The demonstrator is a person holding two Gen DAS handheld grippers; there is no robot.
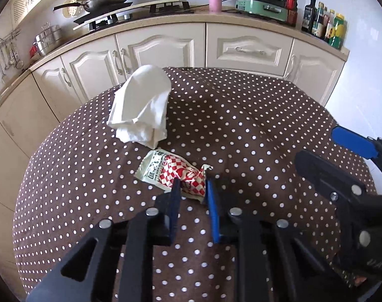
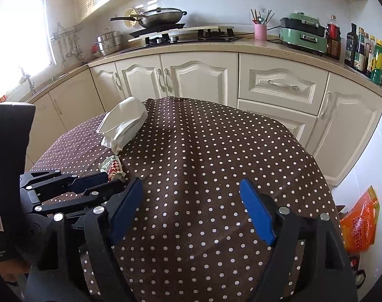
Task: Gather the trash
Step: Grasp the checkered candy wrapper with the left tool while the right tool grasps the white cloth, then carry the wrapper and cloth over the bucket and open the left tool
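A round counter draped in a brown cloth with white polka dots (image 1: 241, 125) fills both views, with cream kitchen cabinets behind it. Near its middle lies a crumpled snack wrapper, pale green and white with a red-and-white chequered patch (image 1: 174, 173). Just beyond the wrapper, close to the counter's far left edge, sits a loosely folded white paper tissue (image 1: 140, 105).

The left claw (image 1: 192, 191) is down at the cloth, its two fingers narrowed around the near end of the wrapper. The pads look to be touching or nearly touching the film, but a firm pinch cannot be confirmed. The right claw (image 2: 192, 209) hovers to the right over bare cloth, fingers spread wide, holding nothing.

Likely risks: only one corner of the wrapper sits between the left fingers, so the slippery film may slide out on lifting. The fingertips are low enough to catch a fold of the cloth too, which would drag the cloth and shift the tissue. The tissue is light and near the edge, so a tug or a brush could send it off the counter.
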